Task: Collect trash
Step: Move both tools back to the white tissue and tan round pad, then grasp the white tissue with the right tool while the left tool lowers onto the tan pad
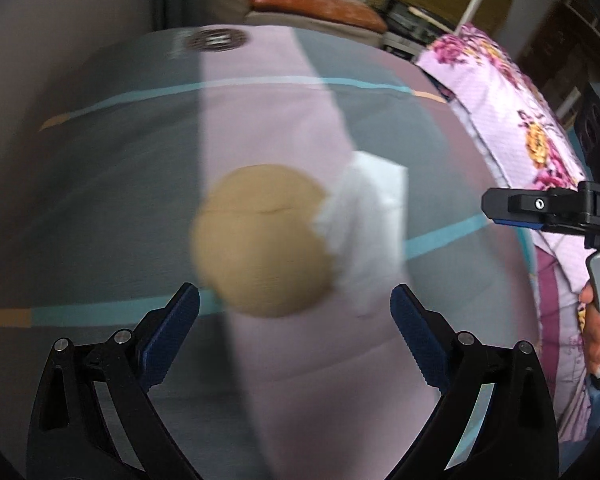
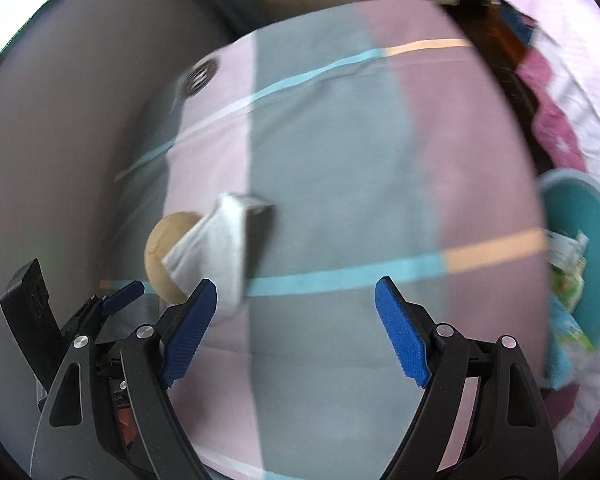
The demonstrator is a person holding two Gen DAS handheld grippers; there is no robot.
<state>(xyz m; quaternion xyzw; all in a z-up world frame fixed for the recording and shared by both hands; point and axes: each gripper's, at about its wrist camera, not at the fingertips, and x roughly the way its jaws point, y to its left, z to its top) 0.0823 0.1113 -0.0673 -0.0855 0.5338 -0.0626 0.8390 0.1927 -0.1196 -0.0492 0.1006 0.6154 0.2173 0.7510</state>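
Observation:
A round tan piece of trash (image 1: pixel 260 240) lies on the striped bed sheet (image 1: pixel 140 200) with a crumpled white tissue (image 1: pixel 364 232) against its right side. My left gripper (image 1: pixel 295 316) is open just in front of the tan piece, not touching it. In the right wrist view the tan piece (image 2: pixel 160 252) and the tissue (image 2: pixel 212 248) lie to the left. My right gripper (image 2: pixel 296 316) is open and empty above the sheet (image 2: pixel 332 160). The left gripper (image 2: pixel 120 296) shows at the lower left there. The right gripper's body (image 1: pixel 560 208) shows at the right edge of the left wrist view.
A teal bin (image 2: pixel 584 240) holding wrappers stands at the right beside the bed. A floral quilt (image 1: pixel 512 112) lies along the bed's right side. A grey wall (image 2: pixel 60 140) borders the bed on the left. Furniture and shelves stand beyond the bed's far end.

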